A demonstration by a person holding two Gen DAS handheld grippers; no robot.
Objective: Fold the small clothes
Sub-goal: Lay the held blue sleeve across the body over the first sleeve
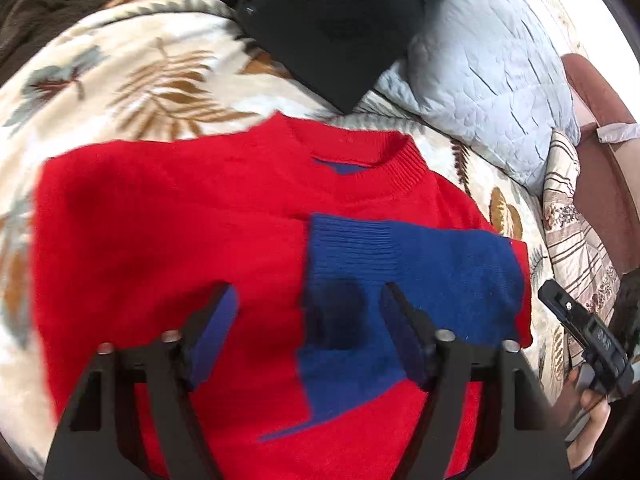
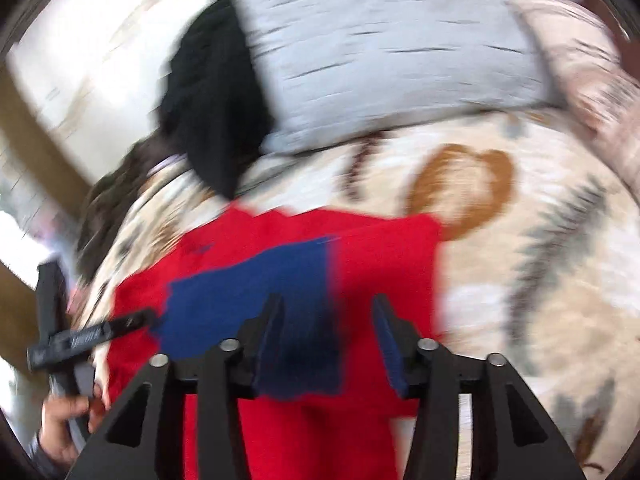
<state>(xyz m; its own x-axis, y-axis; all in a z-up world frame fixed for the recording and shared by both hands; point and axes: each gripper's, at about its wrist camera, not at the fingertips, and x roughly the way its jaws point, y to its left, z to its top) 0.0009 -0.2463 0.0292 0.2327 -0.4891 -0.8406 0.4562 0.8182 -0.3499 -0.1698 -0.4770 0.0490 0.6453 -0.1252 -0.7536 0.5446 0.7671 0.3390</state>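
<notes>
Sweater: a red sweater [image 1: 168, 240] lies flat on the bedspread [image 1: 132, 92], neck [image 1: 360, 160] pointing away from the left wrist camera.
Sleeve: a blue sleeve [image 1: 420, 280] is folded across the red front, its ribbed cuff near the middle of the chest, just below the neck.
Left gripper: the left gripper [image 1: 308, 304] hovers over the sweater's lower front — jaws wide apart, nothing between them. One finger sits above the red knit, the other above the blue sleeve.
Right gripper: the right gripper [image 2: 328, 312] is above the sleeve [image 2: 248, 292] and the red body [image 2: 384, 264]; jaws spread, nothing held. This view is heavily motion-blurred, so contact with the cloth cannot be judged.
Cross views: the right gripper shows at the right edge of the left wrist view, held in a hand [image 1: 592, 412] beside the sweater; the left gripper [image 2: 92, 334] shows at the left of the right wrist view.
Bedspread: cream with brown and grey leaf print.
Black garment: a black garment [image 1: 340, 28] lies beyond the neck, its corner just short of the collar.
Pillow: a pale blue quilted pillow [image 1: 488, 64] lies beside the black garment.
Striped cushion: a striped cushion [image 1: 568, 216] lies just beyond the pillow — at the bed's edge.
</notes>
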